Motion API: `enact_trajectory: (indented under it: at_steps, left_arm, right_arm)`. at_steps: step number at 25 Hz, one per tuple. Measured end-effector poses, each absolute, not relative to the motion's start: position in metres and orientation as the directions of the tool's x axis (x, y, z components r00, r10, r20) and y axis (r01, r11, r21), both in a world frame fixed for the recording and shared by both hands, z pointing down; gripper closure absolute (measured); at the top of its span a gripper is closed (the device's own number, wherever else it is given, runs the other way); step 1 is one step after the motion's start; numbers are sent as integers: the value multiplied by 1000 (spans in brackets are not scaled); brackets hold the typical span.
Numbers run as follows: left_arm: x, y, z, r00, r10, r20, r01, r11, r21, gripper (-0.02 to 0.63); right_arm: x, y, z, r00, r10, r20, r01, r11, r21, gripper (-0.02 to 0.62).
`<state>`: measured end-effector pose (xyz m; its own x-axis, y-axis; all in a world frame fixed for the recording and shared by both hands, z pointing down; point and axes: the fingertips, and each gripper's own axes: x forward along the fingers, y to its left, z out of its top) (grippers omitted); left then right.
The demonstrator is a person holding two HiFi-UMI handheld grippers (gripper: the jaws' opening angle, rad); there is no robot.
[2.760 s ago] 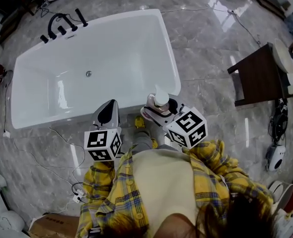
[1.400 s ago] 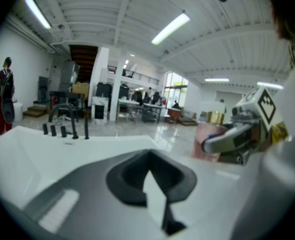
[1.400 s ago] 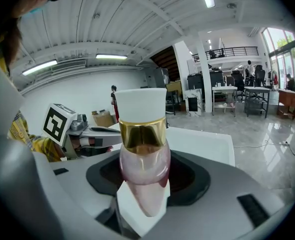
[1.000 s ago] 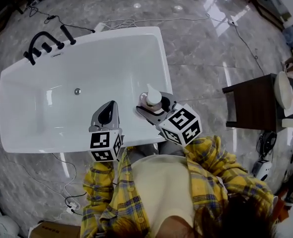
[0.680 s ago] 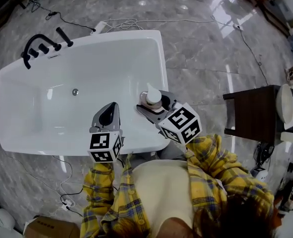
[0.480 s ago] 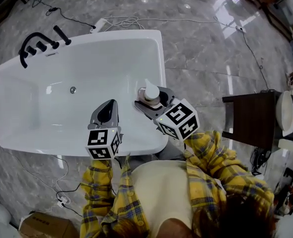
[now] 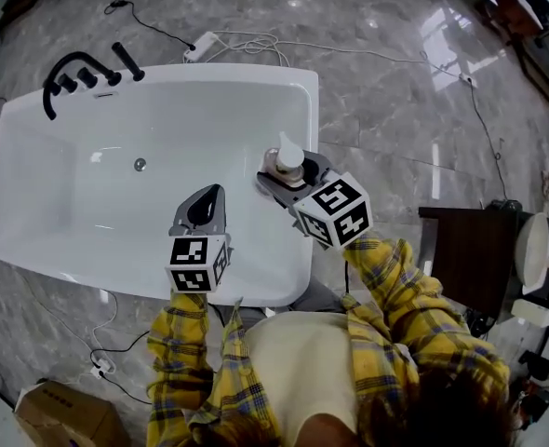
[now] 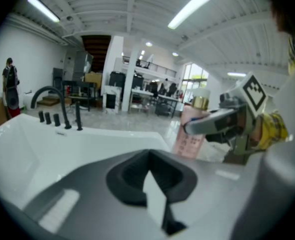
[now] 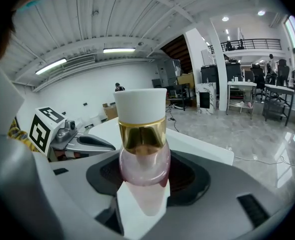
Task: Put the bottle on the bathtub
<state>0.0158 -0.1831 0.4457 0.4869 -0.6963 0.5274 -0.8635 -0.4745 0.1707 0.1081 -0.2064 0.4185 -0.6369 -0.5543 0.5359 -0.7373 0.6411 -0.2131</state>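
The right gripper (image 7: 291, 180) has its jaws clamped on a bottle (image 7: 288, 156), gripping the pink body just under the gold collar and white cap, and the bottle stands upright in the grip. From the head view the bottle sits over the right-hand rim of the white bathtub (image 7: 88, 250), roughly halfway along that short side; whether its base touches the rim cannot be told, since the gripper covers it. The left gripper (image 7: 211, 198) hangs over the inside of the tub near its front wall, just beside the right one but apart from it; its jaws are together with nothing between them. In the left gripper view the pink bottle shows to the right, held by the other gripper above the tub's edge. A black faucet (image 7: 74, 68) with separate handles stands at the far left corner of the tub, and a small round drain (image 7: 140, 164) lies in the tub floor. White cables (image 7: 242, 43) trail on the glossy marble floor (image 7: 395, 91) behind the tub. A dark desk (image 7: 461, 250) stands well to the right, and a cardboard box (image 7: 56, 417) sits at the lower left
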Motion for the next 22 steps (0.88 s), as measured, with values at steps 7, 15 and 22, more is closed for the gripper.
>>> enact_trajectory:
  at_steps: [7,15,22]
  left_arm:
    - [17,-212,456,458,-708,538,-879,-453,152,600]
    - [22,-242,472,457,-711,534,-881,-445,161,600]
    - [17,-269,474,446,-737,508,-890,-425,166,600]
  right_arm:
    - [111,-248,433,-624,-561,544,-747,633,-203,367]
    - [109,-290,453,-607,-566,559,-751,639,-168,367]
    - [110,-320,472,-589,-577,566,-765,623,-161,367]
